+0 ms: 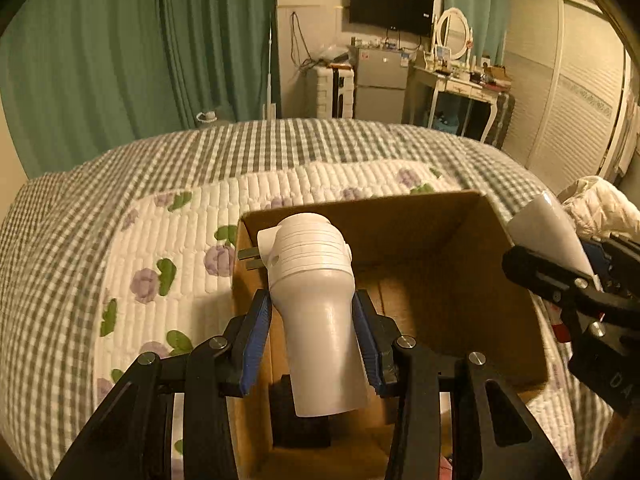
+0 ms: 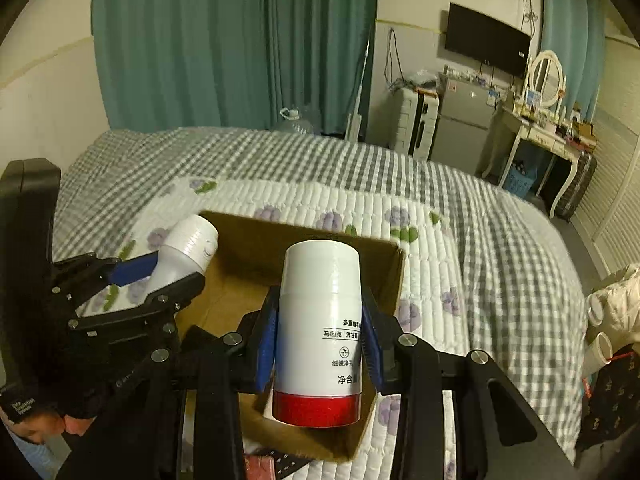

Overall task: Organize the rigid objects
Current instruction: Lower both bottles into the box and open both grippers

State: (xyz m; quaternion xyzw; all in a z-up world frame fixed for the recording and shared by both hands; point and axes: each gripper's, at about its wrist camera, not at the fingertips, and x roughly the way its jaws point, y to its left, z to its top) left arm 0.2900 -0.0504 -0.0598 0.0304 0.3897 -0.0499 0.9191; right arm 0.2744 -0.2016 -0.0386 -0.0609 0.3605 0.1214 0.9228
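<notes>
A: Left claw point(image 1: 312, 316): status?

B: Clamped on the narrow neck of a white plug-in device point(image 1: 310, 280), prongs pointing left, held above the cardboard box point(image 1: 460, 240). Hard plastic, probably light and smooth; the neck is the right hold, since the ribbed head is wider.

A: Right claw point(image 2: 318, 344)?

B: Clamped across the middle of a white bottle point(image 2: 320, 320) with a red base, held over the same box. Rigid and slick; it could slip if the grip is loosened early.

A: Box contents?

B: A dark block point(image 1: 298, 420) lies on the box floor; otherwise the visible interior is bare. The box stands on the bed point(image 1: 160, 240).
</notes>
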